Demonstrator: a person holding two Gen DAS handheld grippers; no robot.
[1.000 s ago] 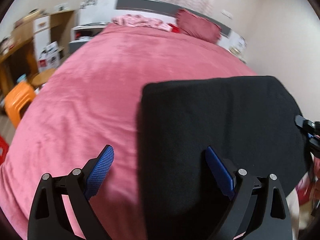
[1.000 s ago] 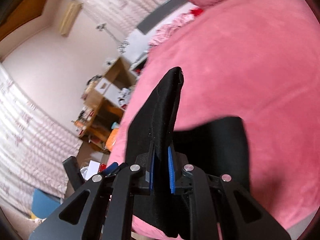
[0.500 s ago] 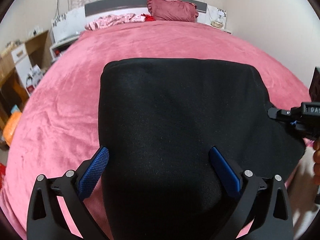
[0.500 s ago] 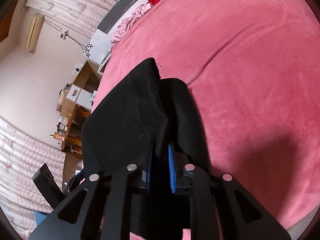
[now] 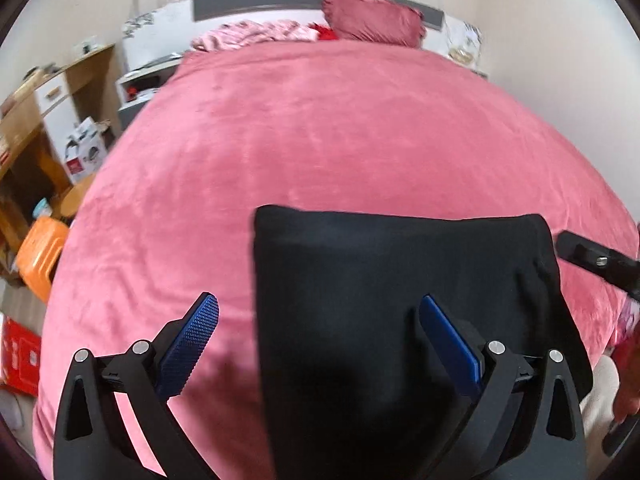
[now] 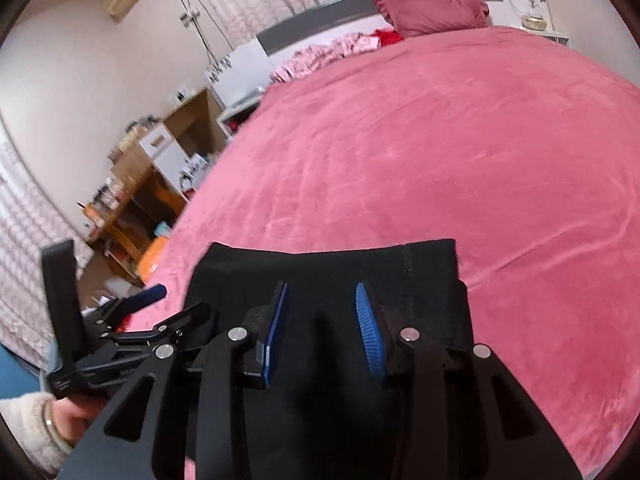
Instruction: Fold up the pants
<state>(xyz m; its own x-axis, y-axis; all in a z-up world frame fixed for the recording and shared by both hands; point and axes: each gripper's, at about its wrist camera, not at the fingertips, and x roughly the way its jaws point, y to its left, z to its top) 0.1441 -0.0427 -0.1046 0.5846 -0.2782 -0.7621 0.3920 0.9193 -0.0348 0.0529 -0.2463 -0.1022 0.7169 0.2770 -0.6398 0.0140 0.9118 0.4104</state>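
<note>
The black pants (image 5: 400, 280) lie folded into a flat rectangle at the near edge of the pink bed; they also show in the right wrist view (image 6: 332, 272). My left gripper (image 5: 316, 332) is open and empty, its right finger above the cloth and its left finger over the blanket. My right gripper (image 6: 322, 320) is open and empty, just above the folded pants. Each gripper shows at the side of the other's view.
The pink blanket (image 5: 340, 132) covers the whole bed. A dark red pillow (image 5: 372, 20) and pink clothes (image 5: 256, 34) lie at the headboard. A wooden desk (image 5: 36, 120), an orange stool (image 5: 40, 248) and boxes stand left of the bed.
My right gripper has opened and let go of the pants edge, which now lies flat on the fold. My left gripper has drawn back and to the left.
</note>
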